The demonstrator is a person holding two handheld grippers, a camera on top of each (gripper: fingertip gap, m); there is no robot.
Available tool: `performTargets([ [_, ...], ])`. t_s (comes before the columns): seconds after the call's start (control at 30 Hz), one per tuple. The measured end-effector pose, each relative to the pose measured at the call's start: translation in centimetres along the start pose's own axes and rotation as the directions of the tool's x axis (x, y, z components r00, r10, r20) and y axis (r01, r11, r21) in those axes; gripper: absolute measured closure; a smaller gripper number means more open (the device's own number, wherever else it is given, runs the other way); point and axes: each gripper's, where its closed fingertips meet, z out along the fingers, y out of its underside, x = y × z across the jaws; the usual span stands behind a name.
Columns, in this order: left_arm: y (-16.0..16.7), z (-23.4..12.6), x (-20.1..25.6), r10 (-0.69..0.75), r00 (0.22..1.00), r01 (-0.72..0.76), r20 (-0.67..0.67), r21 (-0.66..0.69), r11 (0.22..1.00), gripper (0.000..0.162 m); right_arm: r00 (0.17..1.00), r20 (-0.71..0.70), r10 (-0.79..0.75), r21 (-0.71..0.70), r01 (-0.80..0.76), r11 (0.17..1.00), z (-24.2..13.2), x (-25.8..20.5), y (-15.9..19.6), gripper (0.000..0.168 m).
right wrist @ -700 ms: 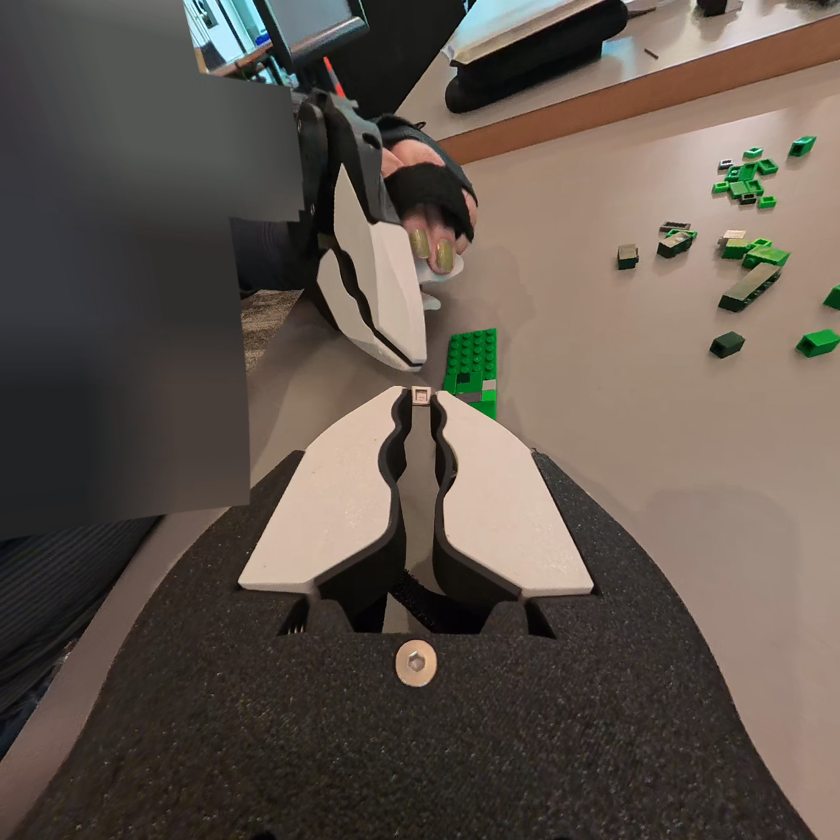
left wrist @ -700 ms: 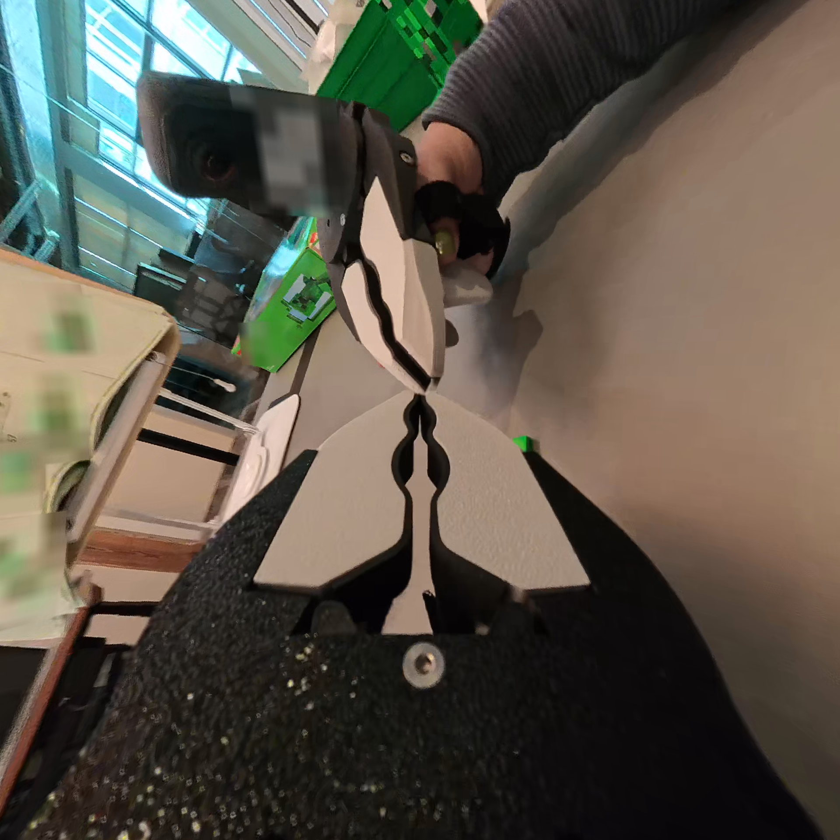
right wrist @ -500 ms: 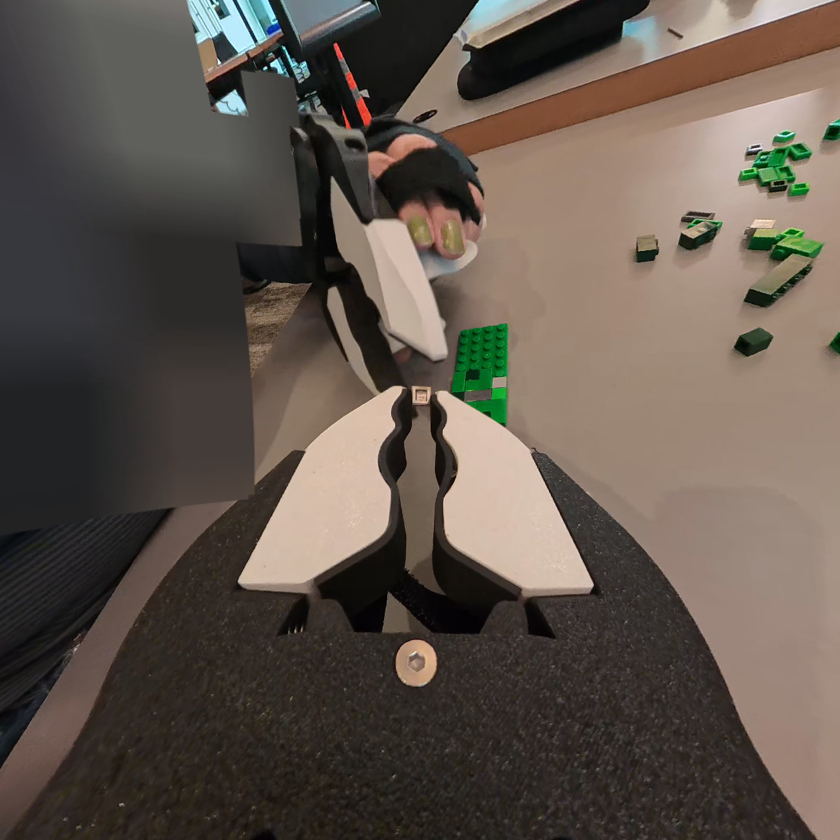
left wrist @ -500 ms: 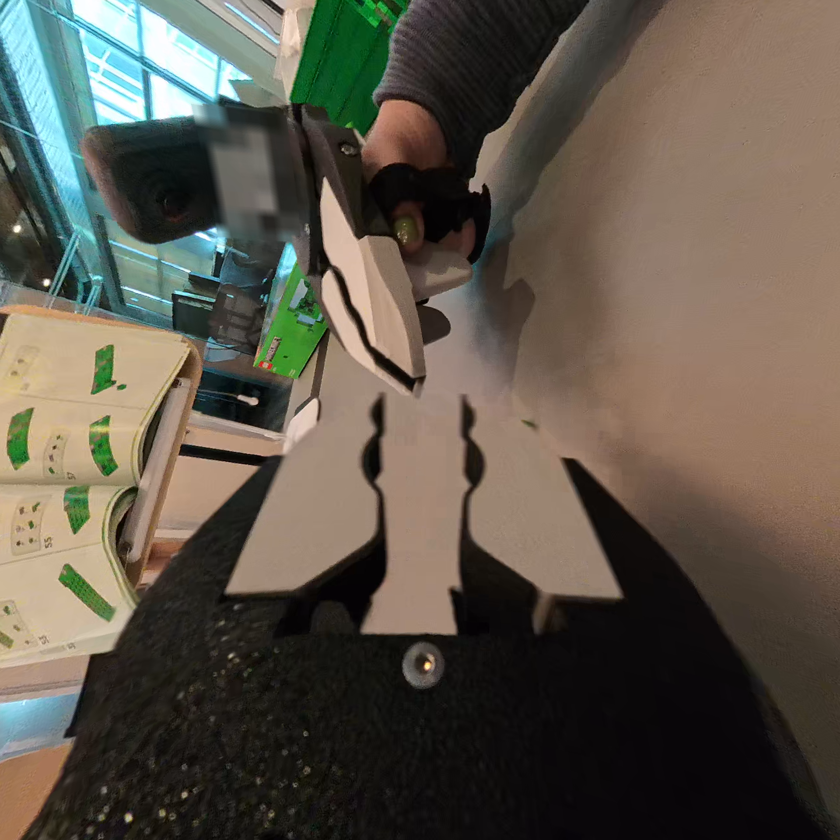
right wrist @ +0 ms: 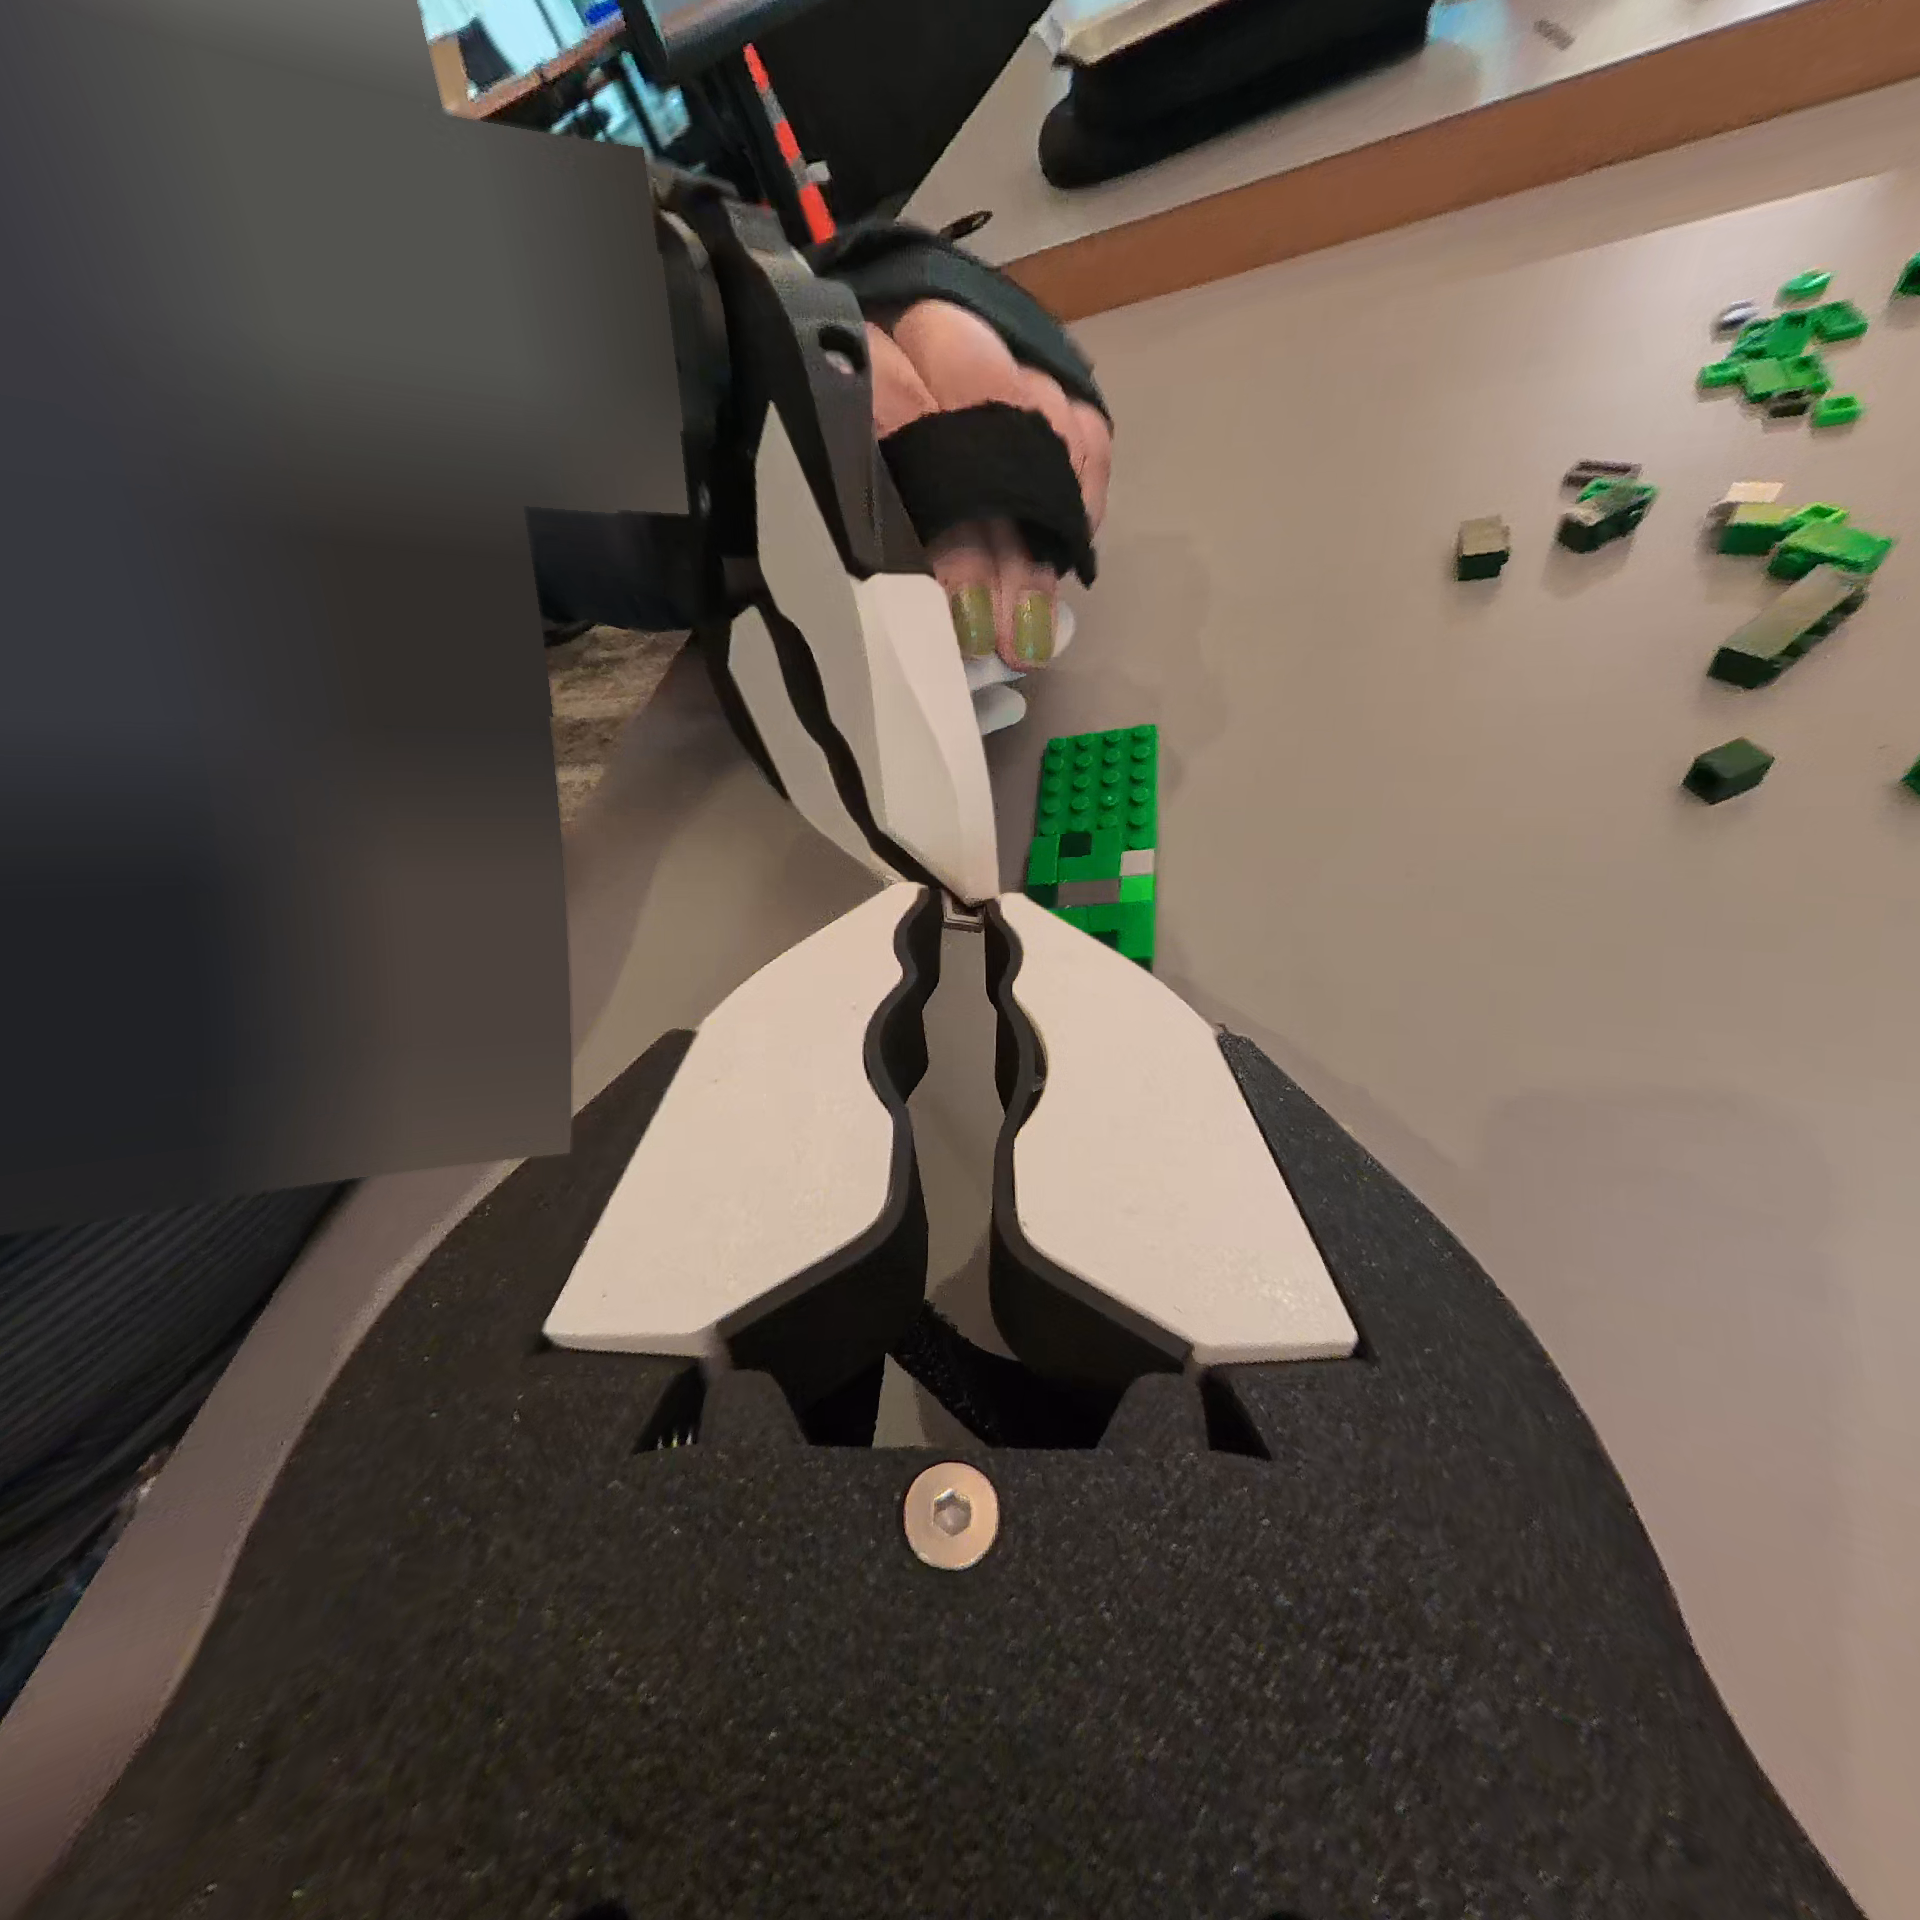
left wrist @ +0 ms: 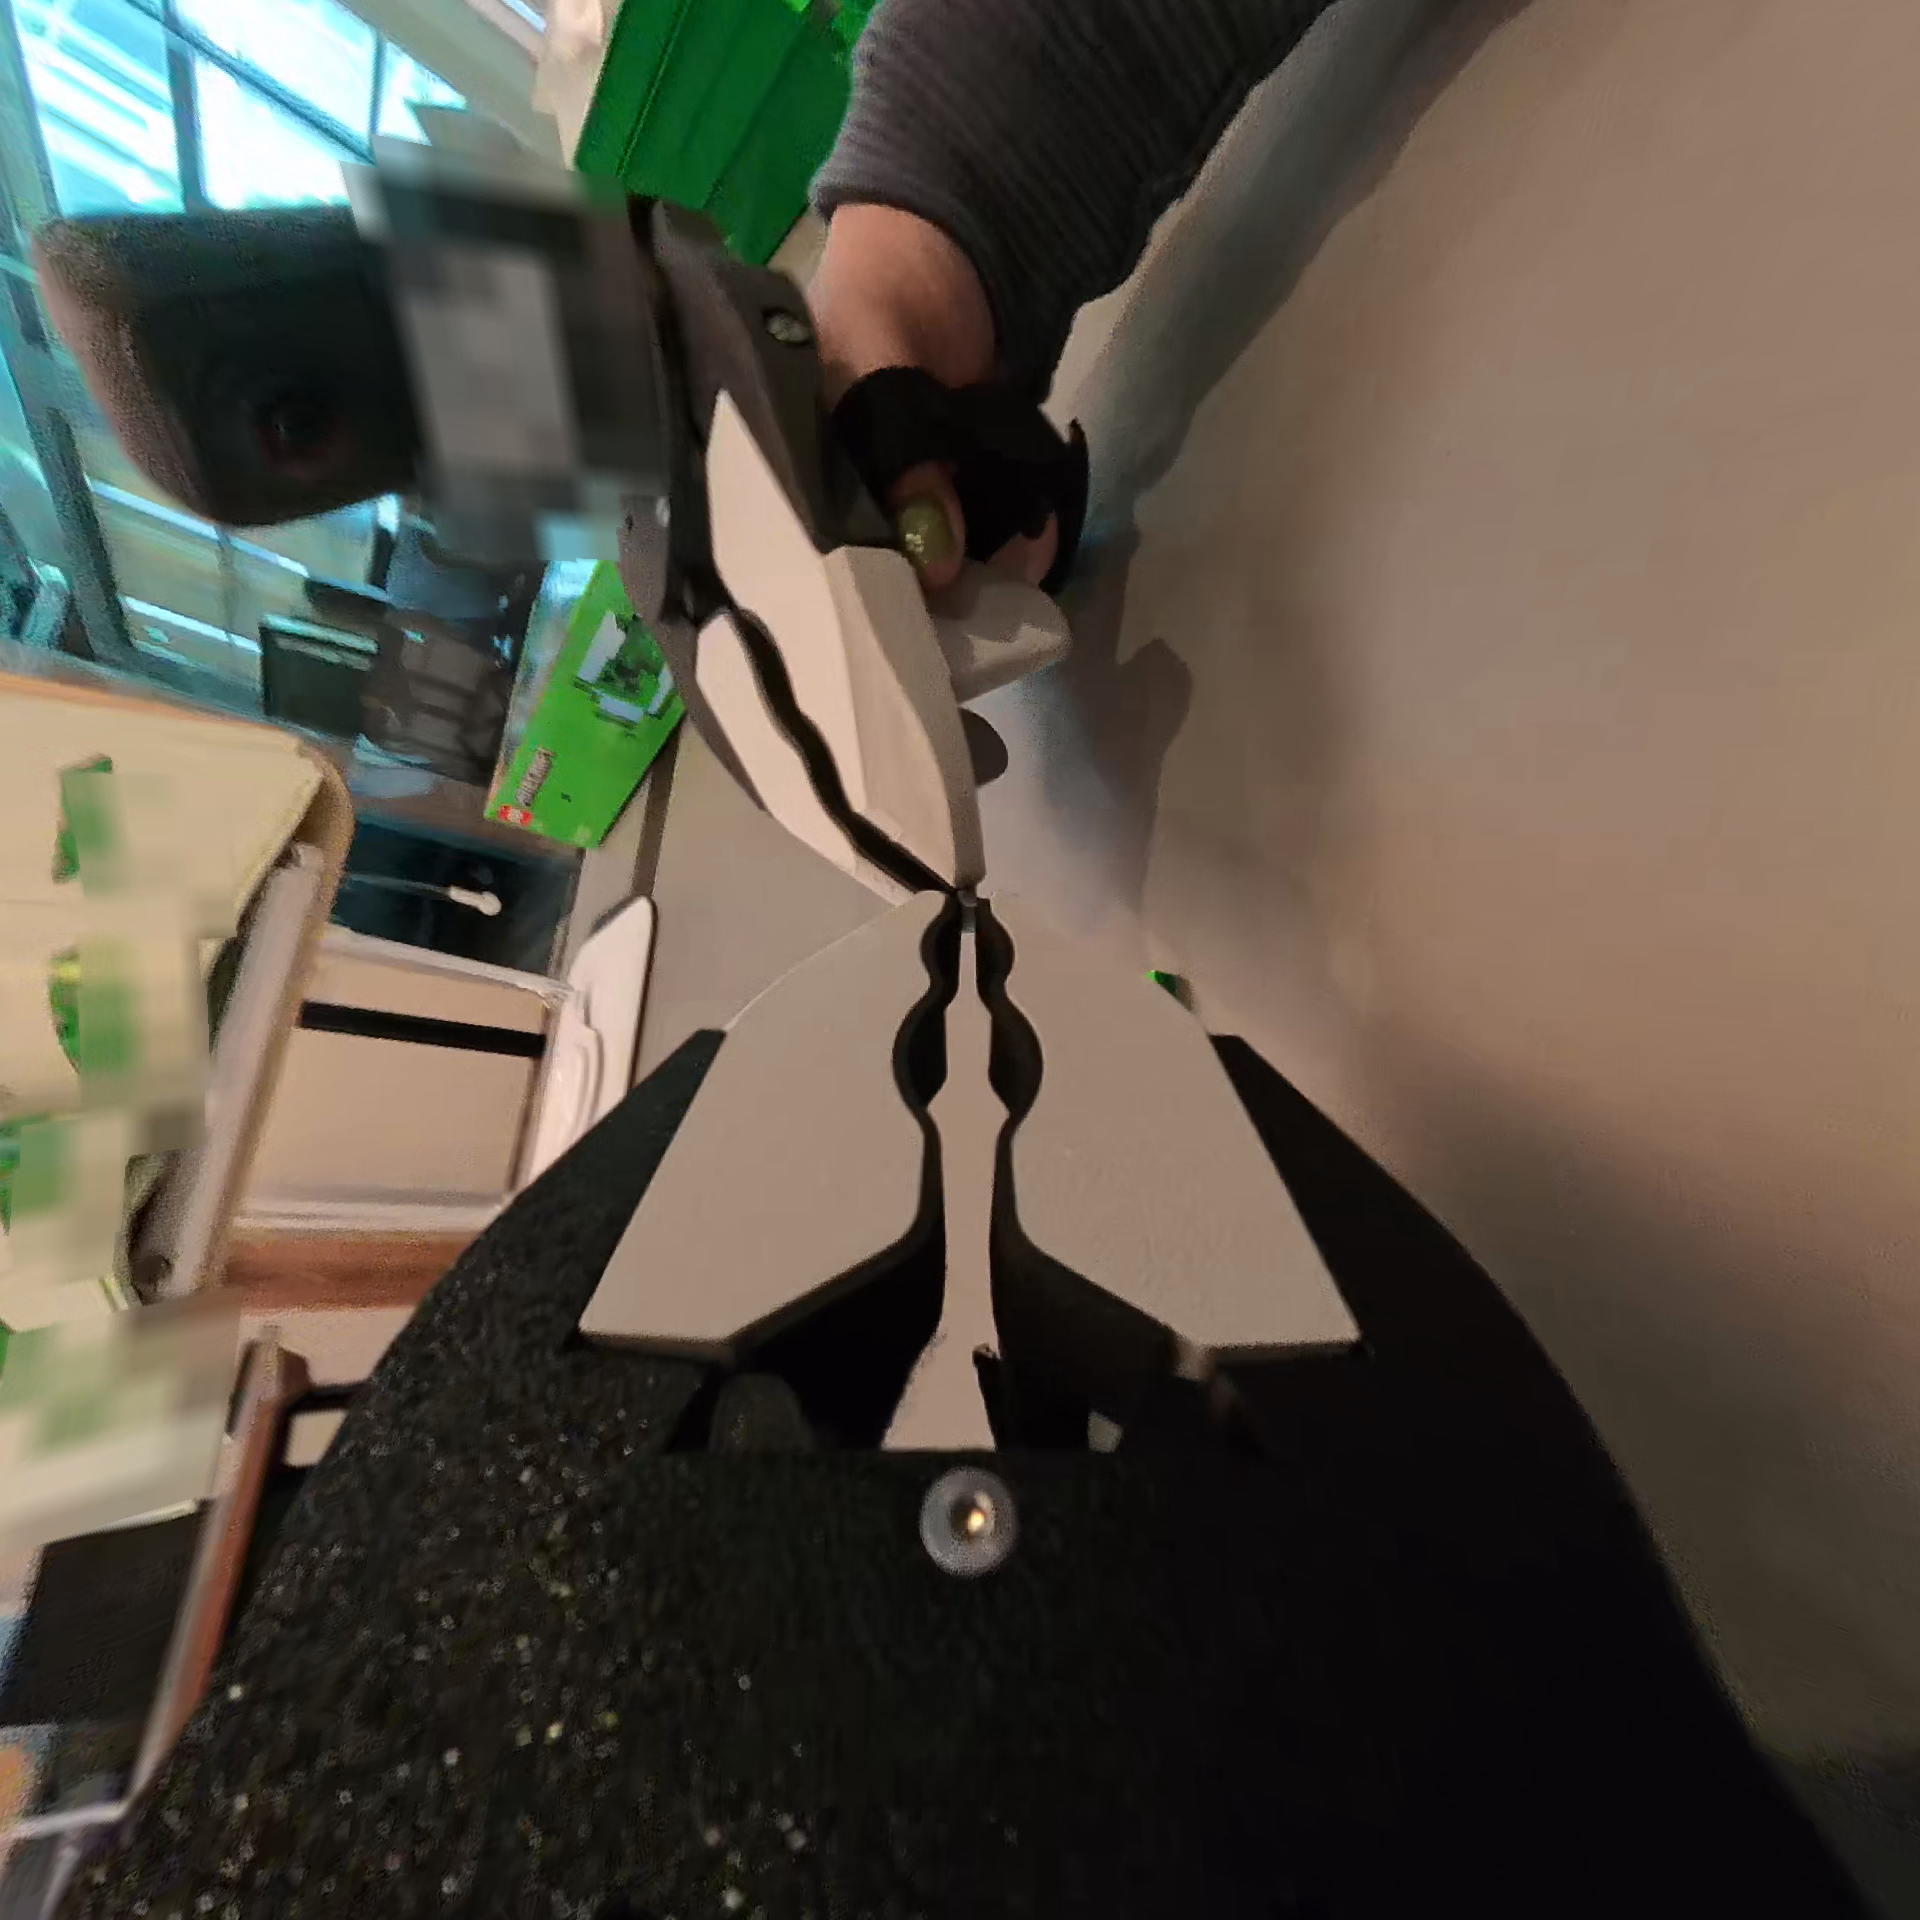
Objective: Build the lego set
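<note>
Loose green bricks [right wrist: 1787, 540] lie right of the studded plate [right wrist: 1101, 790].

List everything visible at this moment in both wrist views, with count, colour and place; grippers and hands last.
Small piece: one, grey, pinched at the right gripper's tips.
Studded plate: one, green, on the table just beyond the grippers.
Loose bricks: many, green and dark, scattered far right.
Table: one, grey.
Box: one, green, background.
Instruction booklet: one, pale, left edge.
Left gripper: shut, tips meeting the right's.
Right gripper: shut on the piece.
Hands: two, black straps.
</note>
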Motion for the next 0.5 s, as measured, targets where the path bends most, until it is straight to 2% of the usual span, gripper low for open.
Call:
performTargets([
  [0.07,0.4,-0.1,-0.8,-0.127,0.992,0.127,0.025,-0.009,0.992,0.16,0.997,-0.065,-0.034,0.054,0.038,0.998,-0.6,0.6,-1.0,0.154],
  [0.1,0.7,-0.2,-1.3,-0.234,0.972,0.234,0.03,-0.009,0.972,0.16,0.99,-0.119,-0.077,0.07,0.085,0.994,-1.0,1.0,-1.5,0.151],
  [0.13,0.9,-0.3,-1.8,-0.364,0.931,0.364,0.025,0.011,0.931,0.16,0.971,-0.192,-0.143,0.06,0.157,0.986,-1.5,1.4,-1.9,0.15],
  [0.17,0.8,-0.6,-2.4,-0.513,0.858,0.512,0.002,0.047,0.858,0.16,0.935,-0.267,-0.233,0.03,0.25,0.968,-1.8,1.6,-2.3,0.149],
  [0.2,0.4,-0.9,-3.0,-0.661,0.749,0.663,-0.054,0.099,0.742,0.16,0.884,-0.336,-0.324,0.001,0.344,0.939,-2.0,1.6,-3.0,0.149],
  [0.27,-1.1,-1.9,-4.2,-0.854,0.453,0.891,-0.255,0.166,0.423,0.16,0.764,-0.432,-0.48,-0.051,0.51,0.858,-2.0,0.8,-4.6,0.149],
  [0.3,-1.8,-2.5,-4.7,-0.879,0.308,0.95,-0.363,0.157,0.268,0.16,0.704,-0.456,-0.545,-0.083,0.576,0.813,-1.9,0.2,-5.2,0.15],
  [0.33,-2.1,-2.9,-4.9,-0.879,0.185,0.982,-0.439,0.117,0.148,0.16,0.652,-0.465,-0.599,-0.116,0.626,0.771,-1.8,-0.4,-5.6,0.15],
  [0.4,-2.7,-3.4,-4.7,-0.846,0.011,1.0,-0.533,0.005,0.01,0.16,0.584,-0.451,-0.675,-0.155,0.694,0.703,-1.5,-1.6,-6.4,0.151],
  [0.5,-4.0,-4.2,-4.1,-0.738,-0.204,0.978,-0.643,-0.164,-0.127,0.16,0.55,-0.371,-0.749,-0.191,0.744,0.641,-1.0,-3.1,-6.6,0.156],
])
